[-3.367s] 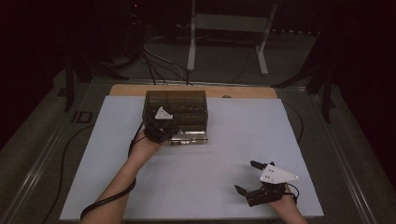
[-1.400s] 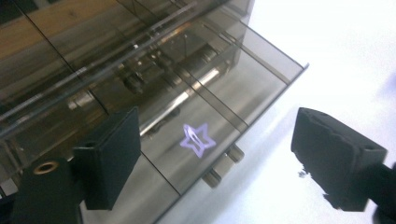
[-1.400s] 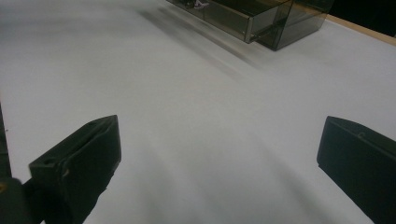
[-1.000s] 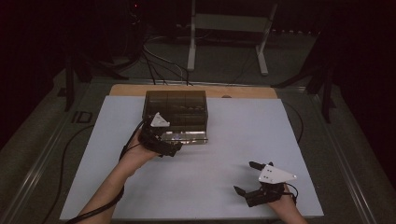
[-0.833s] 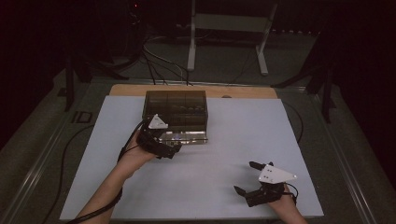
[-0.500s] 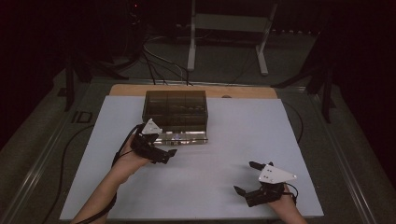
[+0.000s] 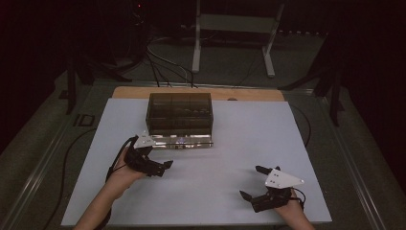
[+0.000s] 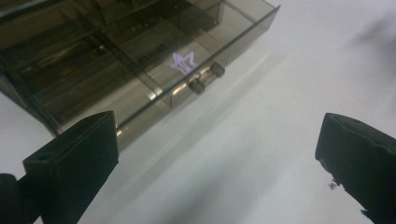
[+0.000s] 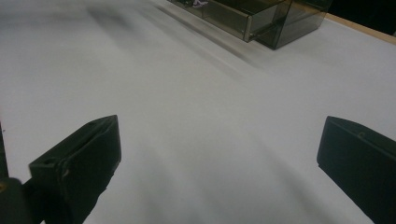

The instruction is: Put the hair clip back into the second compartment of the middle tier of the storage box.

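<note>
One drawer box [image 7: 179,120] just beyond left hand-held gripper [image 7: 160,167], apart.

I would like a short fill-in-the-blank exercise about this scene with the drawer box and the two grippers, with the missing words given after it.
1. The drawer of the smoky box is pulled ____.
2. Inside the drawer lies a small purple ____-shaped piece.
3. The jaws of the left gripper are ____ and hold nothing.
4. The right gripper rests on the white ____, far from the box.

Missing words: open; star; open; table
</note>
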